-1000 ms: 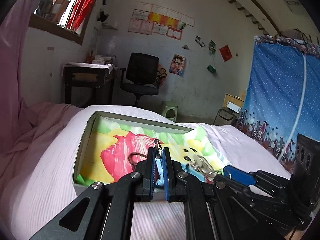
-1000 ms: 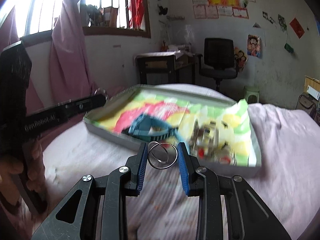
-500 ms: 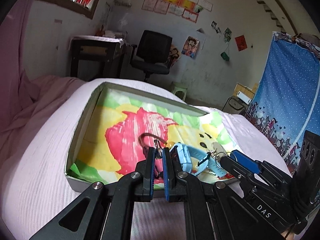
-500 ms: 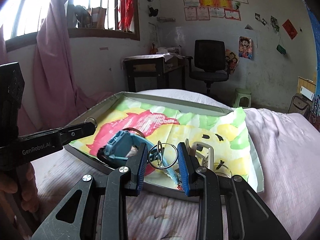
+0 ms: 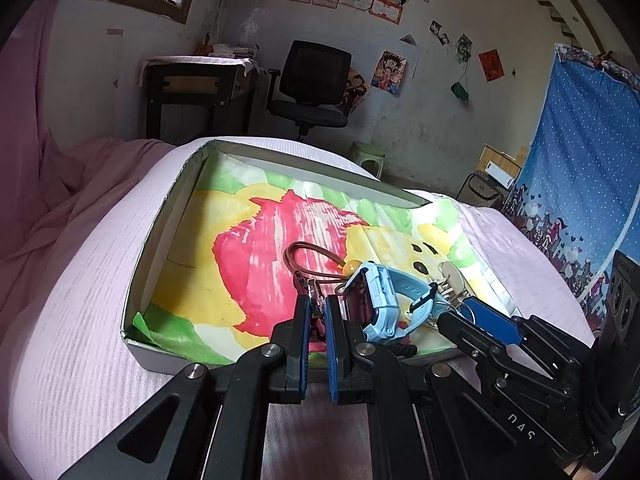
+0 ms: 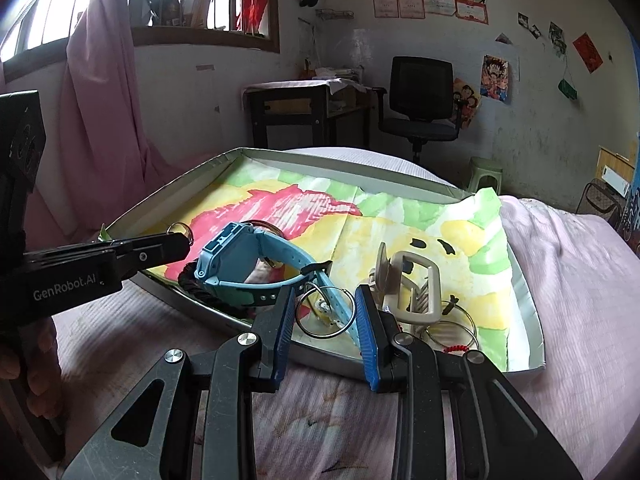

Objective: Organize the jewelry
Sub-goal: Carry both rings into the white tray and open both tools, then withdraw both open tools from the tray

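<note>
A shallow grey box (image 5: 160,216) (image 6: 532,296) lined with a green, yellow and red painted paper lies on the pink bed. In it lie a light blue watch (image 5: 380,300) (image 6: 244,264), a brown cord bracelet (image 5: 308,258), a beige hair claw (image 6: 412,284) and metal rings (image 6: 452,326). My left gripper (image 5: 317,312) is shut on a small metal ring (image 5: 312,294) (image 6: 181,230) over the box's near edge. My right gripper (image 6: 326,308) is shut on a large metal ring (image 6: 326,310) just above the box's near rim, beside the watch strap.
A black desk (image 5: 200,92) and a black office chair (image 5: 312,84) stand by the far wall. A pink curtain (image 6: 104,100) hangs at the left. A blue dotted curtain (image 5: 580,160) hangs at the right. A green stool (image 5: 366,158) stands beyond the bed.
Both grippers have moved forward over the box's near edge with their rings still held. The watch and hair claw now sit closer in both views.
</note>
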Demonstrator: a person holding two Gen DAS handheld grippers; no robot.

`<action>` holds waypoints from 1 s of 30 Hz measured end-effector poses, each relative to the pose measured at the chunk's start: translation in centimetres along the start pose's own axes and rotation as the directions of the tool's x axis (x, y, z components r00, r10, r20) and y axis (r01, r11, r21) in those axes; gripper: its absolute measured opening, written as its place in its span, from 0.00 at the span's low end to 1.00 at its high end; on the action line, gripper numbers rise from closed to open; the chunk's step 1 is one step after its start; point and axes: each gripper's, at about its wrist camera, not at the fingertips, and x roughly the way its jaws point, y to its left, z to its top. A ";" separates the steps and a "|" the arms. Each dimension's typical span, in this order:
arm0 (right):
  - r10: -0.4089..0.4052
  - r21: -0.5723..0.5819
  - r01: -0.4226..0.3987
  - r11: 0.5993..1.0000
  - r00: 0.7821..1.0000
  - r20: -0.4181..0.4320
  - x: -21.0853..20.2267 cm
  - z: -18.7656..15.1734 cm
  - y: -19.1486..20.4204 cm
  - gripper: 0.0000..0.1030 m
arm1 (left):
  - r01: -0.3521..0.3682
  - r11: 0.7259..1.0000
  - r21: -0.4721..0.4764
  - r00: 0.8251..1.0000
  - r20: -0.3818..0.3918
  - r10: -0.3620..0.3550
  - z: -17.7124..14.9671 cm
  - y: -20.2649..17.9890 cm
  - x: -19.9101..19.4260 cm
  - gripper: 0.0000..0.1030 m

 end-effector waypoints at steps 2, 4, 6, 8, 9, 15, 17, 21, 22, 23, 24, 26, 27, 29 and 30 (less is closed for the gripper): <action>0.002 0.009 -0.002 1.000 1.000 -0.003 0.1 0.0 -0.1 0.26 | -0.002 1.000 0.001 1.000 -0.002 0.002 0.0 0.0 0.0 0.07; 0.001 0.014 -0.001 1.000 1.000 -0.004 0.1 -0.1 -0.2 0.26 | -0.005 1.000 0.002 1.000 -0.003 0.005 0.0 0.0 0.0 0.07; 0.001 0.016 -0.001 1.000 1.000 -0.004 0.1 -0.1 -0.3 0.26 | -0.003 1.000 0.002 1.000 -0.002 0.003 0.0 0.0 0.0 0.07; 0.001 0.014 -0.001 1.000 1.000 -0.004 0.1 -0.1 -0.3 0.26 | -0.003 1.000 0.002 1.000 -0.003 0.003 0.0 0.0 0.0 0.07; 0.001 0.014 -0.001 1.000 1.000 -0.004 0.1 -0.1 -0.3 0.26 | -0.004 1.000 0.002 1.000 -0.005 0.004 0.0 0.1 0.0 0.07; 0.001 0.025 0.000 1.000 1.000 -0.009 0.1 -0.2 -0.5 0.30 | -0.015 1.000 0.016 1.000 -0.005 0.015 -0.2 -0.1 0.0 0.10; -0.007 0.030 0.007 1.000 1.000 -0.009 0.1 -0.2 -0.7 0.33 | -0.011 1.000 0.022 1.000 -0.002 0.012 -0.2 -0.2 -0.1 0.15; -0.015 0.037 0.015 0.999 1.000 -0.004 -0.3 -0.4 -0.8 0.39 | -0.019 0.999 0.030 1.000 0.021 0.018 -0.3 -0.5 -0.8 0.36; -0.019 0.041 0.019 0.999 1.000 0.000 -0.5 -0.4 -0.8 0.41 | -0.022 0.999 0.027 0.999 0.034 0.021 -0.3 -0.5 -1.1 0.42; -0.021 0.045 0.020 0.999 1.000 0.006 -0.7 -0.5 -0.9 0.42 | -0.024 0.999 0.025 0.999 0.041 0.023 -0.3 -0.5 -1.3 0.43; -0.024 0.050 0.023 0.998 1.000 0.015 -1.0 -0.5 -1.0 0.42 | -0.025 0.999 0.021 0.999 0.049 0.024 -0.3 -0.5 -1.6 0.45; -0.031 0.060 0.030 0.998 0.999 0.026 -1.5 -0.4 -1.2 0.47 | -0.029 0.999 0.013 0.998 0.058 0.028 -0.4 -0.4 -2.0 0.48; -0.037 0.067 0.035 0.997 0.999 0.033 -1.8 -0.5 -1.3 0.51 | -0.031 0.999 0.010 0.998 0.062 0.031 -0.4 -0.3 -2.3 0.51; -0.044 0.079 0.040 0.996 0.998 0.046 -2.2 -0.4 -1.7 0.55 | -0.034 0.999 0.008 0.997 0.071 0.033 -0.5 -0.3 -2.7 0.58; -0.048 0.085 0.043 0.995 0.998 0.052 -2.5 -0.4 -1.8 0.57 | -0.040 0.999 0.006 0.996 0.081 0.039 -0.5 -0.4 -3.1 0.64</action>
